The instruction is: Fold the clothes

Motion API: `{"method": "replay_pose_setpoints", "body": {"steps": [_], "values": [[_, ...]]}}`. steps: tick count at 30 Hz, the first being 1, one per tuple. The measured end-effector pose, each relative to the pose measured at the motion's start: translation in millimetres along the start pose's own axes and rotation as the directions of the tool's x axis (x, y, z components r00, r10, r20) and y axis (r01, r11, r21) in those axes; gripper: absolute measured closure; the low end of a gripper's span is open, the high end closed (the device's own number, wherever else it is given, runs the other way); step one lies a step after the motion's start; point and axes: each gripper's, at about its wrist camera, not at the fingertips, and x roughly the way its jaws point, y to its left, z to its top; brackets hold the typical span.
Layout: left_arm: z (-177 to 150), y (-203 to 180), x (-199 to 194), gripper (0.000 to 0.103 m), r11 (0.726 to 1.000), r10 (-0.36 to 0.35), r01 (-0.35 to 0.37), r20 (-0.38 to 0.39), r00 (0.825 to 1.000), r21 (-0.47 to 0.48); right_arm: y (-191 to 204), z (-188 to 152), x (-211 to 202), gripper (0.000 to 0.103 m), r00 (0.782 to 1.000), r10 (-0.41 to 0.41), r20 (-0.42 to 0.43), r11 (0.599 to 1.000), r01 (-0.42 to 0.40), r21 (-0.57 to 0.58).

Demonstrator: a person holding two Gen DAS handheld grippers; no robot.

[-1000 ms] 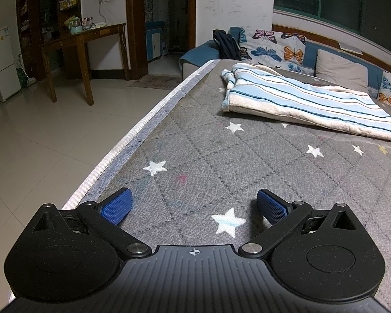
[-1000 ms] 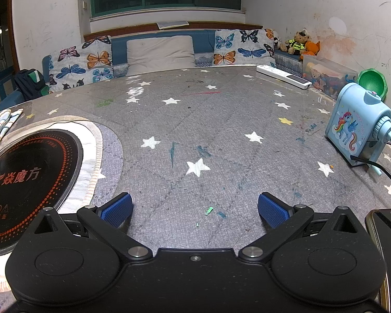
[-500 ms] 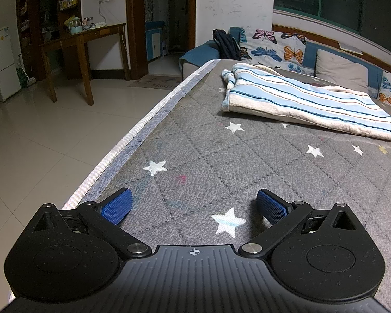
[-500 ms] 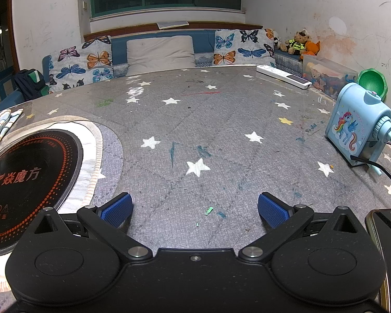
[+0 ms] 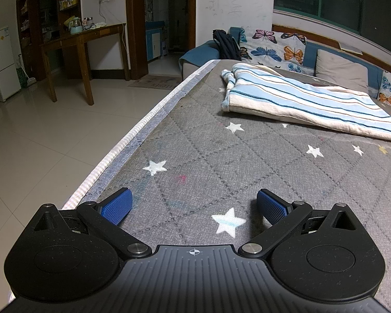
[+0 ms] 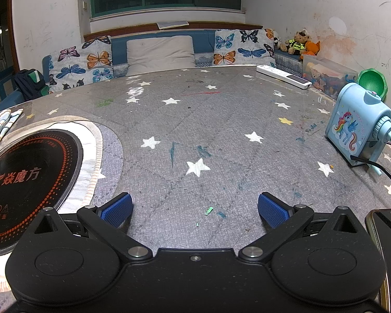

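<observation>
Striped garment (image 5: 307, 104) heaped on grey star cloth (image 5: 221, 161), far side, well apart from both tools.
Left gripper (image 5: 193, 204): jaws spread wide, empty.
Right gripper (image 6: 195, 208): same, empty.
Likely soft, light, floppy; pinch hem corner nearest star cloth edge, 1 layer only.
</observation>
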Motion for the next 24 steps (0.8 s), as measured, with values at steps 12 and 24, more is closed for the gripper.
{"method": "replay_pose_setpoints", "body": {"steps": [12,24], "values": [[0.0,0.0,0.1,0.0,1.0,0.0,0.0,0.0,1.0,0.0,-3.7,8.8,14.3,0.0,1.0,0.0,0.0,1.0,0.0,0.0],[0.0,0.0,0.1,0.0,1.0,0.0,0.0,0.0,1.0,0.0,-3.4,8.5,13.6,0.0,1.0,0.0,0.0,1.0,0.0,0.0]]}}
